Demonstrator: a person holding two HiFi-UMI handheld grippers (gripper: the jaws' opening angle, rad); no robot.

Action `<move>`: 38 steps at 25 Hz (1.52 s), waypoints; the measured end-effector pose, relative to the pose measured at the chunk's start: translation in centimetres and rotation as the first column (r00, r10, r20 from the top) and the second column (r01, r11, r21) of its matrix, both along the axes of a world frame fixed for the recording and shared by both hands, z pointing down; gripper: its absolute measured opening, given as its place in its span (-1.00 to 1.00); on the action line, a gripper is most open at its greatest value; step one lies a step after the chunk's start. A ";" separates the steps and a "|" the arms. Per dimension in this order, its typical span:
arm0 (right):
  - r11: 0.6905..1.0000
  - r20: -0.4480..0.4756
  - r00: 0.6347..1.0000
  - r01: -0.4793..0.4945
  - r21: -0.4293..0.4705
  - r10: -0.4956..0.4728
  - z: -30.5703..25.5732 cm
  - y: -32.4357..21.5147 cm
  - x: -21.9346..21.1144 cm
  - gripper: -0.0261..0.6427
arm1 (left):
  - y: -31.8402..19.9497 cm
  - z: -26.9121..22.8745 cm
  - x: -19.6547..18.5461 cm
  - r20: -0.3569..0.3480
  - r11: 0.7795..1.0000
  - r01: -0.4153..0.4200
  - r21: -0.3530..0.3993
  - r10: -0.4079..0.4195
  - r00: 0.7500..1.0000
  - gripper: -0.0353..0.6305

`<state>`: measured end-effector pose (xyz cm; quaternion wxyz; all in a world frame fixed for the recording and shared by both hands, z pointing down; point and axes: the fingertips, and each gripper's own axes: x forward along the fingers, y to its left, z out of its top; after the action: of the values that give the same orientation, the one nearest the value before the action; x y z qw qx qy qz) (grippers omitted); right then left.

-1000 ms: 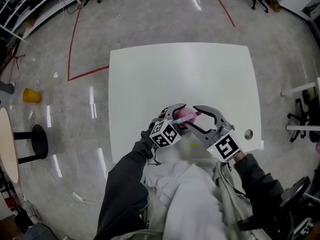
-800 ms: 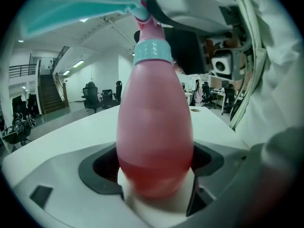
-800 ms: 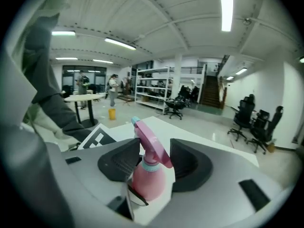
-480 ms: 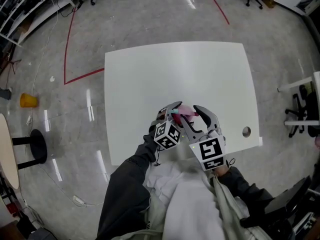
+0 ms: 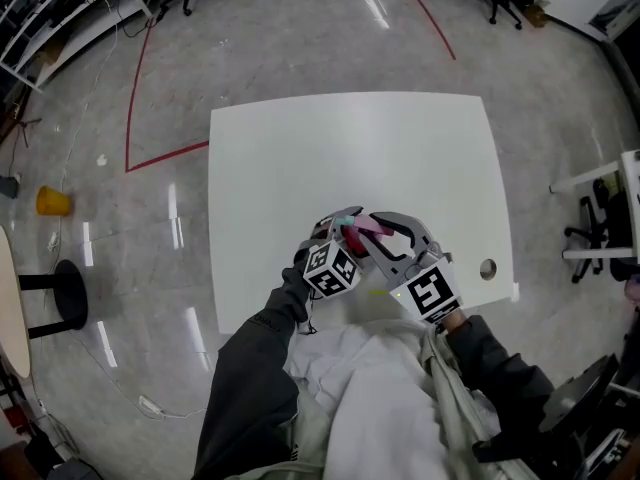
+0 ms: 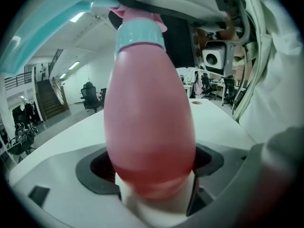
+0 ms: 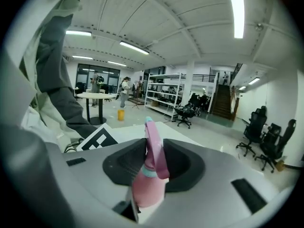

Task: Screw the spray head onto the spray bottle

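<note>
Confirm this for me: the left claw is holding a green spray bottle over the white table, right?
Not quite: the bottle is pink, not green. The left claw is holding a pink spray bottle over the white table. The left gripper view shows the colour plainly.

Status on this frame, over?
Left gripper shut on spray bottle. Right gripper: jaws just been closing onto spray head between them. Head sits on bottle neck. Nothing in the way.
</note>
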<state>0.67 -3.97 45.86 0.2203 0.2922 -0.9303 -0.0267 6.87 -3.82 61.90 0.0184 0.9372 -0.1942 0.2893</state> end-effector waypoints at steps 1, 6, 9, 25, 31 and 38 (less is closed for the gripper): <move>1.000 -0.020 1.000 -0.022 0.018 0.022 0.0 0.1 -0.2 -0.62 | 0.0 0.0 -0.1 0.002 1.000 0.000 0.003 0.000 1.000 0.39; 0.992 -0.052 0.998 0.036 0.121 -0.030 -0.7 1.2 -2.1 -0.62 | 0.8 -0.4 -1.9 -0.026 1.000 0.002 0.004 -0.002 1.000 0.40; 0.993 0.011 0.998 0.063 0.101 -0.065 -1.1 1.4 -1.6 -0.61 | 2.1 -0.9 -2.9 -0.068 1.000 0.016 -0.002 -0.017 0.998 0.40; 0.963 0.242 0.941 -0.260 0.076 0.235 -2.0 -6.6 5.5 -0.74 | -0.4 -8.3 -15.5 -0.311 0.802 0.597 0.006 -0.566 0.763 -0.83; 0.932 0.428 0.865 -0.343 0.120 0.263 -5.6 -6.1 4.5 -0.43 | -0.9 -10.1 -19.2 -0.372 0.753 0.657 -0.038 -0.621 0.690 -0.88; 0.844 0.400 0.749 -0.514 -0.154 0.529 0.8 -1.7 16.7 -0.56 | 0.5 -9.6 -12.4 -0.383 0.753 0.647 -0.119 -0.636 0.670 -0.88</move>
<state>17.41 -5.68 46.66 0.0148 0.5347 -0.8369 0.1163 -5.57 -3.33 52.26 0.1455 0.8476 -0.5063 0.0636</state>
